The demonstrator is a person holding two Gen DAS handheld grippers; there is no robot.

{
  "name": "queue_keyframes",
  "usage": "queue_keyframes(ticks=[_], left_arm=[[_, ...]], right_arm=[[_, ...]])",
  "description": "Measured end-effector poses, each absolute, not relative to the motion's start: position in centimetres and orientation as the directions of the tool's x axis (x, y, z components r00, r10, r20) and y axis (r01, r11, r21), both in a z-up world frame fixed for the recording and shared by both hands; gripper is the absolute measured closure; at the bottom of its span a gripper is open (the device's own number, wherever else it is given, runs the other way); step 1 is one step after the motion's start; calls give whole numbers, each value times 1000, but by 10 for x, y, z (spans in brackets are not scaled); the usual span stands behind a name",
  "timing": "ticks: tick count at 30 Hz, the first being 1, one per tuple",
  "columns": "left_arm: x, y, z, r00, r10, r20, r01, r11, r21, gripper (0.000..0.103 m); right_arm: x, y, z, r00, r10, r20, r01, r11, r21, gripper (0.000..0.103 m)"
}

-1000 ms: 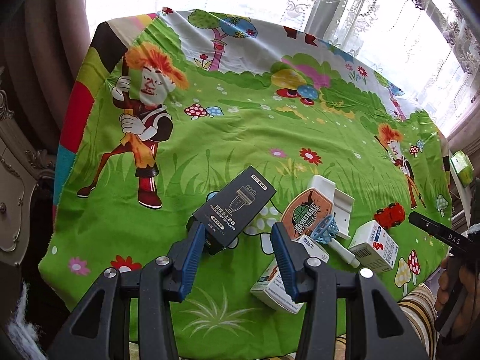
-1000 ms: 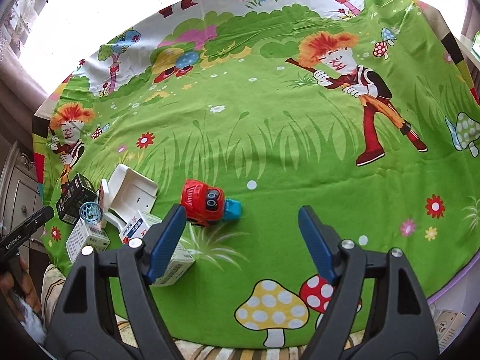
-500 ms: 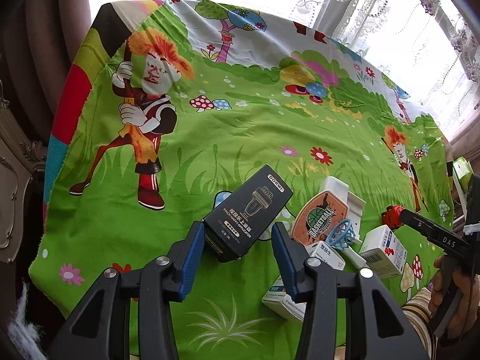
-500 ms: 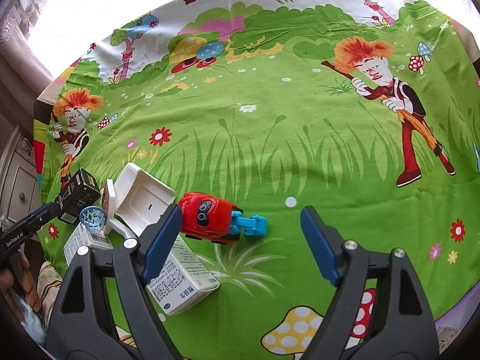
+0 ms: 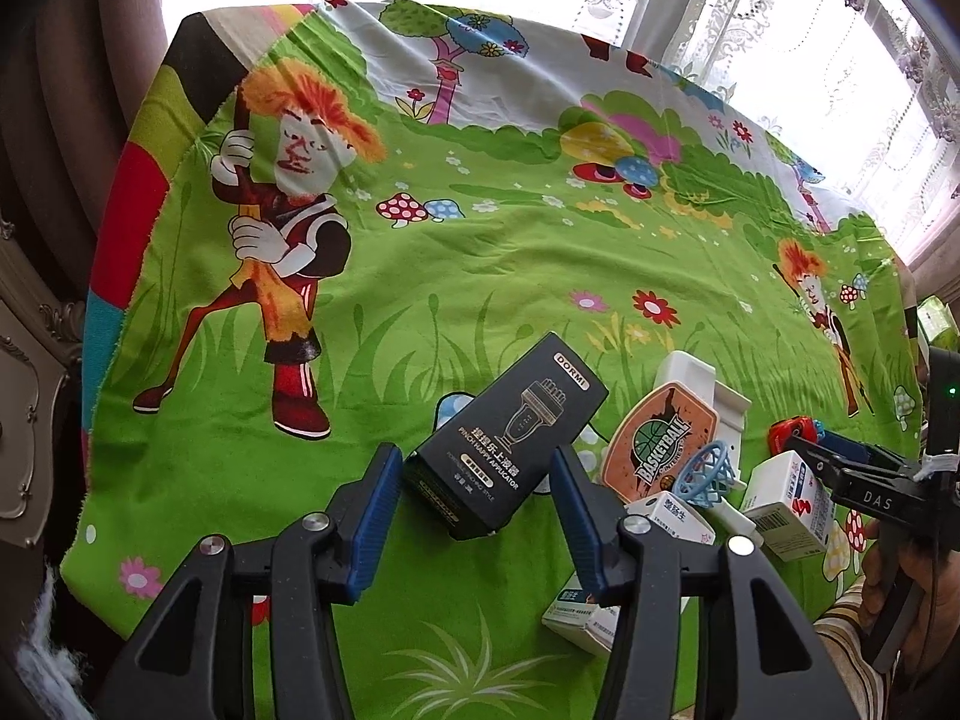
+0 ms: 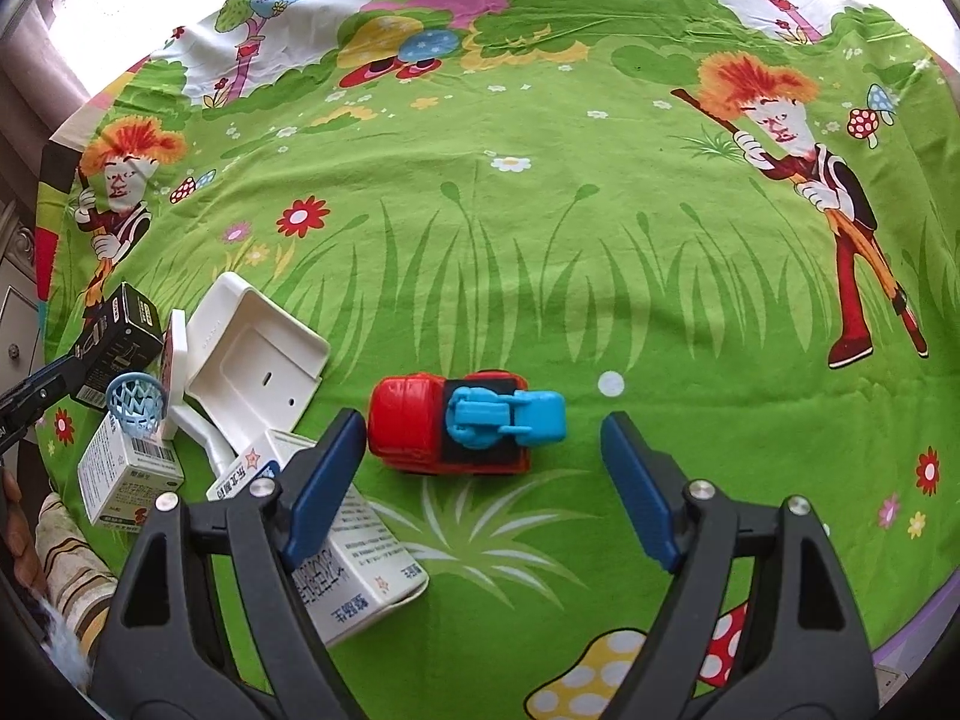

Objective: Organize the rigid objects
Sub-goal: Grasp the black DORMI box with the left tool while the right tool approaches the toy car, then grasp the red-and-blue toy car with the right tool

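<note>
A black product box (image 5: 510, 444) lies tilted on the green cartoon cloth (image 5: 420, 276), between the blue pads of my left gripper (image 5: 471, 480). The jaws are opening, and a gap shows on both sides of the box. In the right wrist view, a red toy car (image 6: 414, 420) with a blue top part (image 6: 510, 414) sits on the cloth just ahead of my right gripper (image 6: 483, 456). That gripper is open wide, and neither pad touches the car.
Right of the black box is a cluster: an orange basketball backboard (image 5: 657, 444) with a blue hoop (image 5: 708, 474), a white plastic holder (image 6: 252, 360) and white medicine boxes (image 6: 354, 570) (image 6: 126, 474). A hand and striped sleeve (image 5: 852, 654) hold the other gripper at lower right.
The left jaws have widened off the black box, which now rests on the cloth. The right gripper has come lower and nearer to the red car, which now sits larger between its fingers.
</note>
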State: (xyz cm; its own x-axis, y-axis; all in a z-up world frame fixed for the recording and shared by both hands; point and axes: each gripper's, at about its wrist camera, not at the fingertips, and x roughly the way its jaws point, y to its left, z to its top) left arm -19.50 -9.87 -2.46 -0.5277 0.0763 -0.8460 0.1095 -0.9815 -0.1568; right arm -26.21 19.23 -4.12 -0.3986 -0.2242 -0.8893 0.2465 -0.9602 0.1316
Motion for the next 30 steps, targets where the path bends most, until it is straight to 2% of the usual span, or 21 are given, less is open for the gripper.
queue_keyframes(ticks=[3, 6, 10, 14, 18, 20, 21, 22, 30], left_arm=[[-196, -96, -23, -535, 46, -844, 102, -988, -118, 41], [-197, -92, -20, -546, 12, -838, 81, -994, -67, 29], [-199, -83, -18, -553, -19, -833, 36, -999, 0, 28], [-205, -78, -21, -547, -40, -836, -3, -999, 50, 28], [-209, -72, -27, -540, -51, -840, -38, -996, 85, 28], [-210, -72, -30, -533, -48, -845, -44, -995, 84, 39], [-211, -72, -31, -526, -45, -849, -46, -996, 81, 50], [-211, -72, -33, -522, -41, -852, -48, -996, 78, 55], [-206, -73, -32, -533, -43, -845, -38, -997, 74, 62]], right_arm=[[-262, 193, -42, -397, -231, -888, 248, -959, 139, 21], [-262, 193, -42, -398, -230, -888, 250, -959, 136, 21], [-262, 193, -42, -403, -225, -887, 253, -959, 129, 22], [-263, 194, -41, -414, -214, -885, 252, -961, 114, 32], [-263, 195, -41, -417, -220, -882, 255, -960, 118, 32], [-262, 195, -41, -419, -219, -881, 258, -959, 116, 32], [-262, 195, -40, -421, -220, -880, 257, -959, 116, 32], [-262, 195, -40, -422, -221, -879, 256, -959, 118, 32], [-258, 200, -37, -444, -209, -871, 234, -966, 112, 32]])
